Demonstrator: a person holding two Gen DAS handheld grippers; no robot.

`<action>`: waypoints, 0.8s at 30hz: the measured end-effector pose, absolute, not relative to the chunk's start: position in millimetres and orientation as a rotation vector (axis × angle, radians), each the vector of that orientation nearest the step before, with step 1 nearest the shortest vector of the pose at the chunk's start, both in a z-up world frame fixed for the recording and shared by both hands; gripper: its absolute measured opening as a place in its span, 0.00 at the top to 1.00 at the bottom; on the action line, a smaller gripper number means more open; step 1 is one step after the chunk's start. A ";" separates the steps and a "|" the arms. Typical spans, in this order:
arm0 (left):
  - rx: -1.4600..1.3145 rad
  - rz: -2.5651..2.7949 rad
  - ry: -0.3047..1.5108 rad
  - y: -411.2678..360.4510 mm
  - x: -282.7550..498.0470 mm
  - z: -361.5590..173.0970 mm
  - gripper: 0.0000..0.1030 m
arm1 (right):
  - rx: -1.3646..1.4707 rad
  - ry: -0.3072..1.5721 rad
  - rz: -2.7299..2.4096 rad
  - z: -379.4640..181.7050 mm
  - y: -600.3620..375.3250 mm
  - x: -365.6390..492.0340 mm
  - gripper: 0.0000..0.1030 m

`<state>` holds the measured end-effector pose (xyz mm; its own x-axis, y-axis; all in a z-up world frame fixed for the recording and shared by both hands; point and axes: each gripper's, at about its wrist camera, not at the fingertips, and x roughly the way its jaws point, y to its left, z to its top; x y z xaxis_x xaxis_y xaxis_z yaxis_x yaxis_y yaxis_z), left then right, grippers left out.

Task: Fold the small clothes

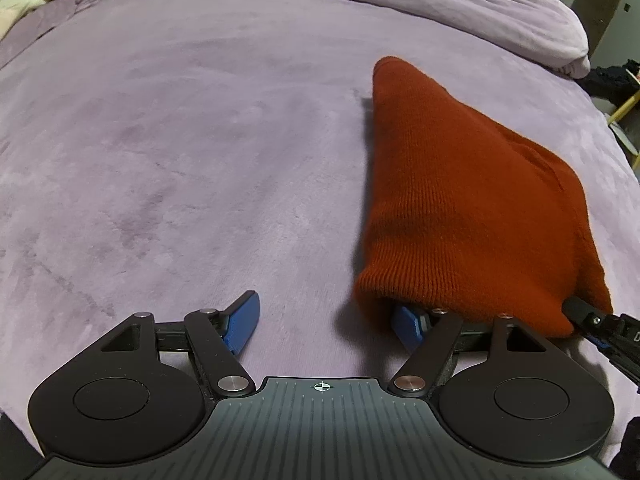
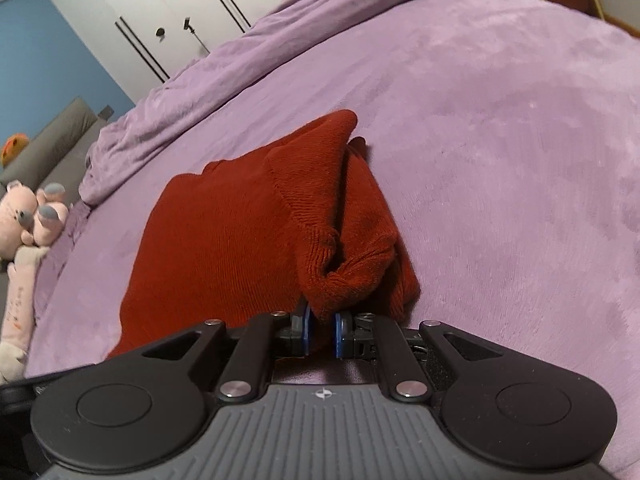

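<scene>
- Rust-red ribbed knit garment (image 2: pixel 240 232), seemingly a small knitted piece such as a beanie, lies on the purple plush bed cover (image 2: pixel 500 140), with its near corner gathered up in the right claw (image 2: pixel 321 334).
- That right claw is pinching the bunched hem, its blue pads close together with a wad of knit between them.
- The left claw (image 1: pixel 328 326) is spread wide; its left blue fingertip (image 1: pixel 242 326) rests bare above the cover, while the other one sits tucked just under the garment's near open edge.
- Judged from this, the step is a fold-over: to do it well, carry the pinched corner low and straight across so the doubled layer lands flat, and let the left claw either close on its edge or pin it so the fabric does not drag.
- The knit is soft and stretchy, so a hard pull would likely skew the shape.
- Further out, a rumpled purple duvet (image 2: pixel 208 92) lies along the far side, apart from the garment.
- A pink stuffed toy (image 2: pixel 24 220) sits near the bed's edge, well apart.
- White wardrobe doors (image 2: pixel 168 12) stand behind; nothing blocks the fold path.
</scene>
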<state>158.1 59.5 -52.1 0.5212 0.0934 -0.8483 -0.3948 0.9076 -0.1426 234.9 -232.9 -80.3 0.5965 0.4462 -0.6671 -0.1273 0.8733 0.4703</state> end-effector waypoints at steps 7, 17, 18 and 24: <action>-0.366 0.317 0.977 72.8 148.6 -51.1 0.26 | 0.313 0.852 0.336 -75.7 -228.0 228.9 0.88; -0.470 0.304 0.873 115.1 128.4 -20.7 0.23 | 0.402 0.824 0.269 -50.9 -255.6 223.0 0.64; -0.479 0.273 0.872 110.7 132.2 -20.0 0.22 | 0.416 0.815 0.266 -48.4 -257.8 225.3 0.64; -0.477 0.179 0.880 85.0 172.0 -18.4 0.22 | 0.403 0.800 0.316 -42.5 -253.2 260.9 0.64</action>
